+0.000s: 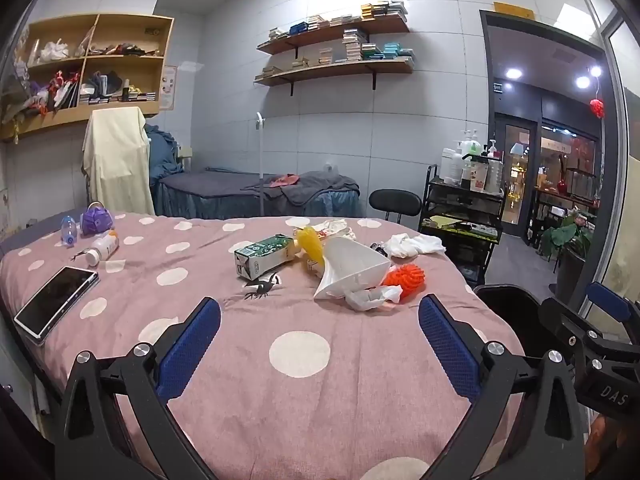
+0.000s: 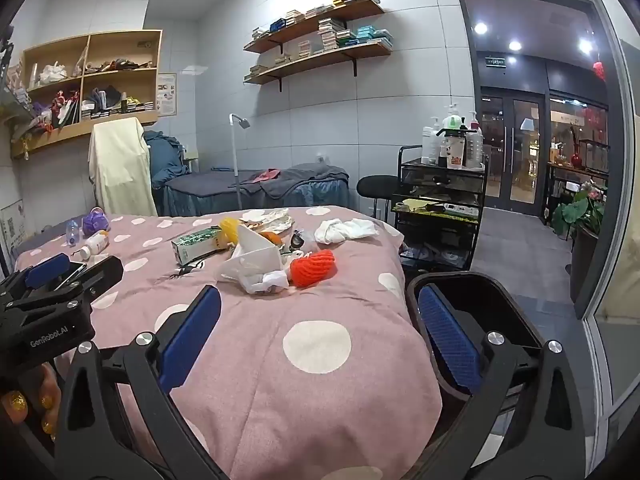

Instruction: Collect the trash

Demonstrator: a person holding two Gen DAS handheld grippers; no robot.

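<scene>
**Both grippers open above a littered bed**

Pink polka-dot bed bearing mid-surface trash: white paper bag, green carton, orange mesh. Left gripper and right gripper hover, jaws wide, empty.
</scene>
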